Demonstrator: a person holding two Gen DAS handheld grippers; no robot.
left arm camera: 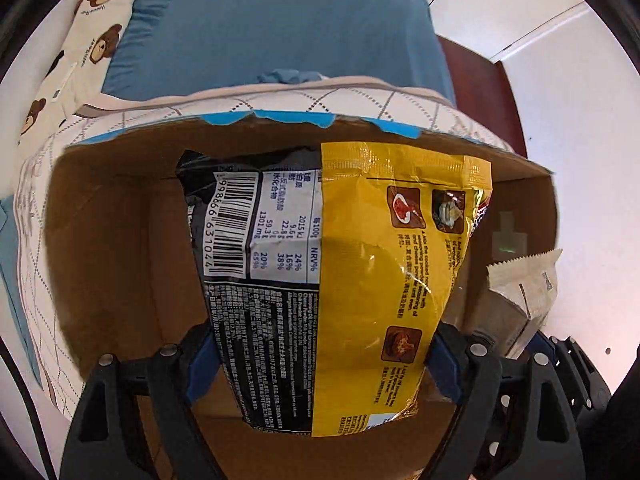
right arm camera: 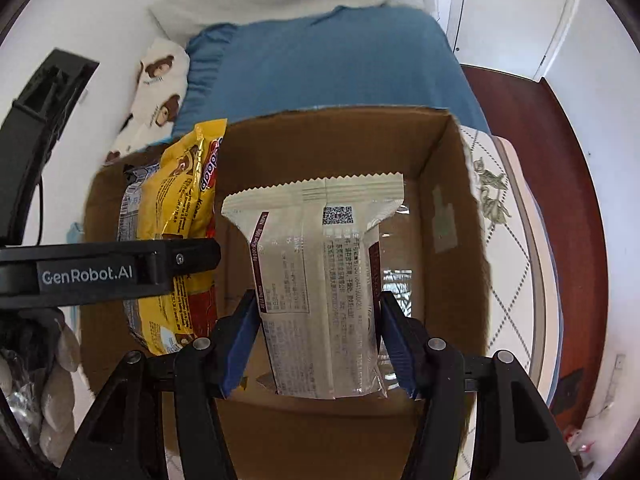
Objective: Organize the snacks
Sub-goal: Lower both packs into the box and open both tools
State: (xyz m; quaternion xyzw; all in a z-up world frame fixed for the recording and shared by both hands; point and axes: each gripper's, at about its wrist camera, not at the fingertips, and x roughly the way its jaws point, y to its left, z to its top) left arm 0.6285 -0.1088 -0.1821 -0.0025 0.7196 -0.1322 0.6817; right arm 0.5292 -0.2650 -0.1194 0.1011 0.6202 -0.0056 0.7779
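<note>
Left wrist: left gripper (left arm camera: 320,364) clamps yellow-black noodle packet (left arm camera: 336,280) over cardboard box (left arm camera: 112,240); lower it flat against left wall.

Right wrist: right gripper (right arm camera: 318,348) pinches white snack packet (right arm camera: 320,280) inside box; set beside noodles, then release.

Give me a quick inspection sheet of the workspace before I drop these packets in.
Surface: quilted cover under the box, on a bed with a blue sheet.
Job's things: yellow packet and white packet, both held over the open cardboard box; the box floor that shows is bare.
Clutter: bear-print pillow beside the box; grey plush and foil at lower left, unclear.
Grippers: left gripper shut on the yellow packet; right gripper shut on the white packet.
Cables: one dark cable at the far left.
Surroundings: white walls, a door, dark red floor.
</note>
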